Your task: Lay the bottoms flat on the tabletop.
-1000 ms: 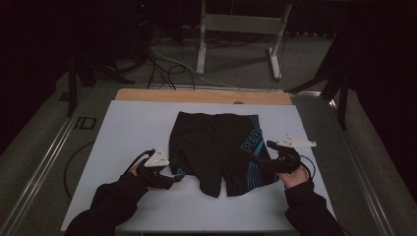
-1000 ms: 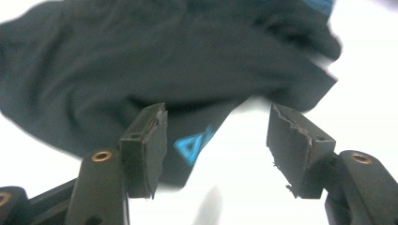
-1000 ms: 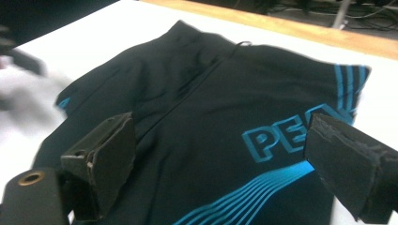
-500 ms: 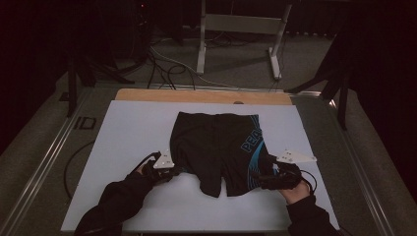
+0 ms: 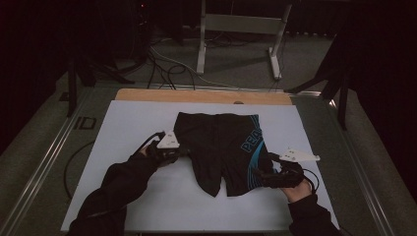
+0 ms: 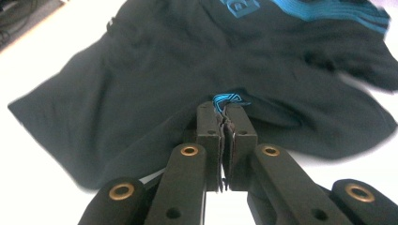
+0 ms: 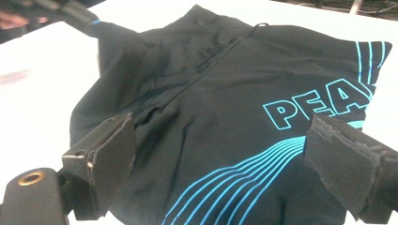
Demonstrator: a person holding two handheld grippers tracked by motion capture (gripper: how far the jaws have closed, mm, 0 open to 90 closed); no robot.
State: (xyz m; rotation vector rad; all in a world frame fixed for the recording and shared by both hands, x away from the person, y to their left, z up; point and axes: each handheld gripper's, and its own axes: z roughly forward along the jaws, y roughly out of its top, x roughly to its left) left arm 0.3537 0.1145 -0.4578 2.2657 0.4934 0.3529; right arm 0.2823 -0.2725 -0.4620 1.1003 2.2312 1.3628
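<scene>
Shorts (image 5: 223, 147) hem hidden between left gripper (image 6: 226, 123) jaws.

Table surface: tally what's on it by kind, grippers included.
Shorts: 1, black with blue print
Grippers: 2, left gripper shut on the shorts' edge, right gripper open over them
White mat: 1
Total: 4

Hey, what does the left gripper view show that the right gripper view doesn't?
Left gripper view: the left tongs shut on the shorts' edge, pinching a bit of blue trim. Right gripper view: the right tongs open over the fabric, with the PEA lettering readable. Both share the black shorts with blue stripes on the white table.
</scene>
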